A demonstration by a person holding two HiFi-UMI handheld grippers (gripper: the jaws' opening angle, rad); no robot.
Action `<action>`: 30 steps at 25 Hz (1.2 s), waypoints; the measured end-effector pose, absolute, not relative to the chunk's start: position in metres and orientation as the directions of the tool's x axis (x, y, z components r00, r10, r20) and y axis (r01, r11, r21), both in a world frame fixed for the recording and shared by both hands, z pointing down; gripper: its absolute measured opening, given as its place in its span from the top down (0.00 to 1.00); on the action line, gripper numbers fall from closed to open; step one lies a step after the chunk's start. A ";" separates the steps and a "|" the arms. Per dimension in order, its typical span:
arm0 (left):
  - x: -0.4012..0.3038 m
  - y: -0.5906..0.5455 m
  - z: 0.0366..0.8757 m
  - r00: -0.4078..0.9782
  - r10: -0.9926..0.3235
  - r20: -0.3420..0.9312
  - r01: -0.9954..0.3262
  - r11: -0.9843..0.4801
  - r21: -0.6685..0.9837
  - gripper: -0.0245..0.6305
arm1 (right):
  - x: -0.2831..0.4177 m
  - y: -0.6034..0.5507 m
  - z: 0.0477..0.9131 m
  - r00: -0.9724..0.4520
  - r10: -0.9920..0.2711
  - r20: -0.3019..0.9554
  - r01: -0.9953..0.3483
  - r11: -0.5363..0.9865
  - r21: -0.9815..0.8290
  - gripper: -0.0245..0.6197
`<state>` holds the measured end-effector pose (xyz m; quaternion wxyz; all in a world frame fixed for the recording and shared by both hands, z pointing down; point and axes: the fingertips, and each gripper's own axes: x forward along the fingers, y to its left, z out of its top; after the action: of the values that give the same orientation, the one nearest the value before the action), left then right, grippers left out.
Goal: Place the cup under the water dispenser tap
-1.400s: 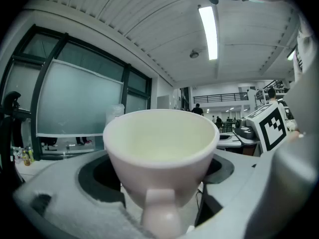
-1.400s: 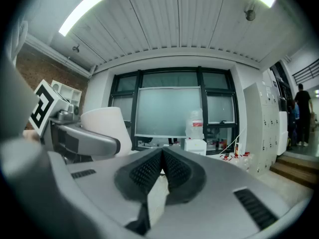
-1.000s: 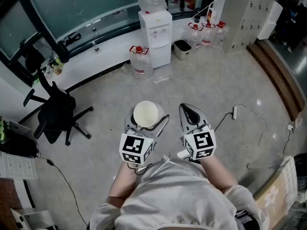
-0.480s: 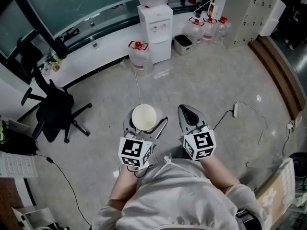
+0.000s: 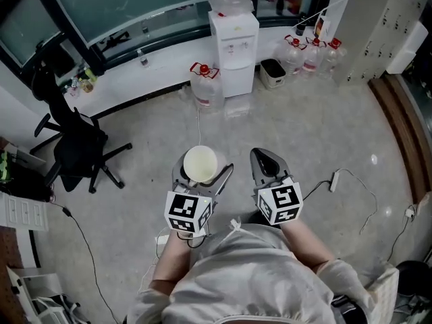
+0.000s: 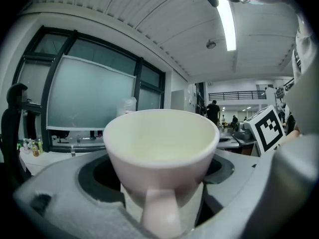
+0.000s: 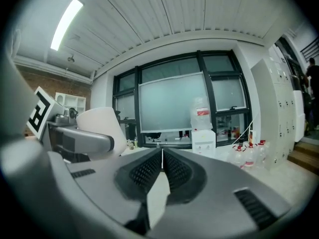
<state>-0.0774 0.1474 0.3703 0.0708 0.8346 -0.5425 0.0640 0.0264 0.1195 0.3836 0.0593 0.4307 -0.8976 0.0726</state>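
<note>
Black office chair (image 5: 77, 155) far left. Left gripper (image 5: 201, 172): jaws spread wide, clamped round white cup (image 5: 200, 159) (upright, handle toward gripper's own camera, nothing visible inside). Cup held above floor, well short of water dispenser (image 5: 234, 49) by window. Right gripper (image 5: 265, 159): jaws pressed together, nothing between. Water bottles (image 5: 310, 51) right of dispenser.

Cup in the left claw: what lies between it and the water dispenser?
Head view: mostly bare floor; a red-capped water jug stands close beside the dispenser.
</note>
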 end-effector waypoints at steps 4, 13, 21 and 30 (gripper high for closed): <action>-0.045 0.095 0.375 0.373 -0.911 0.179 -0.928 -0.364 0.077 0.26 | 0.059 0.063 0.380 -0.647 -0.743 0.171 -0.761 0.645 -0.070 0.92; 0.031 -0.014 0.377 0.330 -0.929 0.169 -0.944 -0.319 0.091 0.26 | 0.126 -0.042 0.386 -0.692 -0.692 0.204 -0.715 0.697 -0.058 0.92; 0.071 -0.080 0.397 0.342 -0.909 0.237 -0.940 -0.332 0.084 0.26 | 0.161 -0.103 0.404 -0.693 -0.686 0.221 -0.717 0.688 -0.111 0.92; 0.070 -0.185 0.420 0.382 -0.878 0.288 -0.923 -0.381 0.061 0.26 | 0.173 -0.203 0.430 -0.630 -0.732 0.258 -0.775 0.616 -0.144 0.92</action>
<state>0.0701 -0.1854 0.4196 0.1064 0.8244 -0.5461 0.1045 0.1734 -0.2031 0.4300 0.0870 0.4211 -0.8946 0.1216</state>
